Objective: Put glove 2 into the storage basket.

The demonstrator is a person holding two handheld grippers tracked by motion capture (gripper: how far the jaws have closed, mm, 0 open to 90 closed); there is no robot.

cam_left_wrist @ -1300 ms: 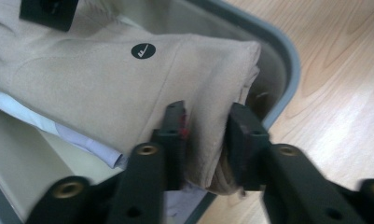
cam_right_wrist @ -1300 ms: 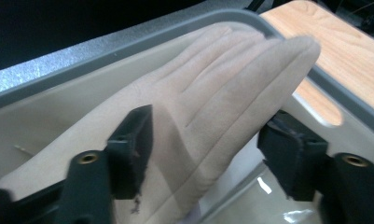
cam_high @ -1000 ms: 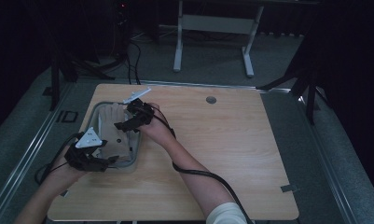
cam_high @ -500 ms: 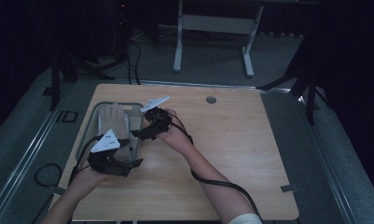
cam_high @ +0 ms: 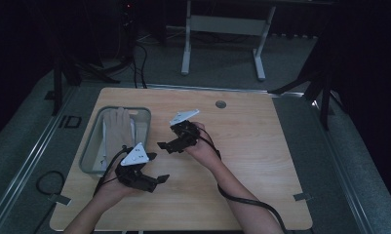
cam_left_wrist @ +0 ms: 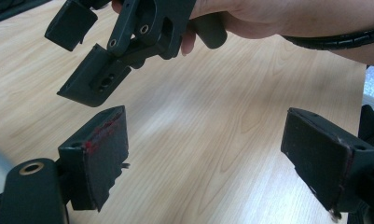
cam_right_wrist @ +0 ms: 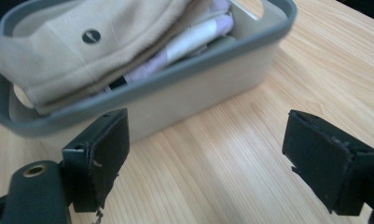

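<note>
- We see a light wooden table (cam_high: 261, 161) with rounded corners, standing on a grey floor (cam_high: 349, 161).
- At about ten o'clock on its top sits a grey bin (cam_high: 88, 151), holding folded beige cloth (cam_high: 117, 127) over paler fabric.
- Near twelve o'clock we note a small round grommet (cam_high: 221, 104) set into the wood.
- Strips of tape (cam_high: 300, 196) mark the edges at four and eight o'clock.

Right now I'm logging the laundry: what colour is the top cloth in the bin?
Beige cloth, clearest in the right gripper view.
</note>
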